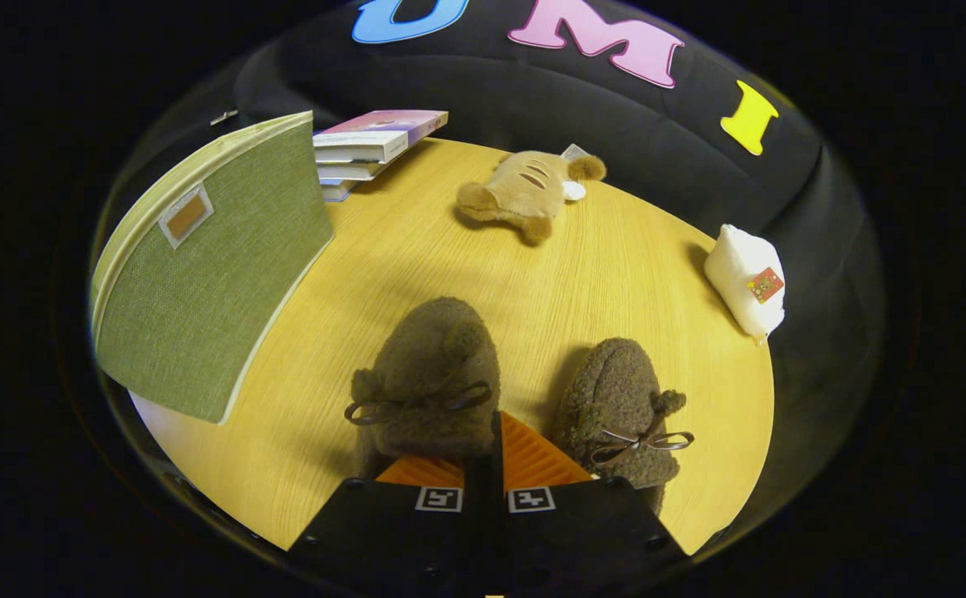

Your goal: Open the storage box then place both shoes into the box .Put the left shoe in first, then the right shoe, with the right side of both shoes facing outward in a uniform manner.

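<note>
Two fuzzy brown slippers with thin ribbon bows lie on the round wooden table point(615, 274), toes pointing away from me. The left shoe point(429, 374) sits right over my left finger and hides most of it. My gripper point(495, 457) has its fingers almost together, with a thin dark strip of that shoe's rim pinched between them. The right shoe point(615, 399) rests just right of the fingers, apart from them. The green fabric storage box point(208, 274) with a cream edge and a small label stands to the left; I cannot tell whether it is open.
A stack of books point(375, 141) lies beyond the box. A tan plush toy point(524, 195) lies at the far side of the table. A white soft packet point(744, 278) rests at the table's right edge.
</note>
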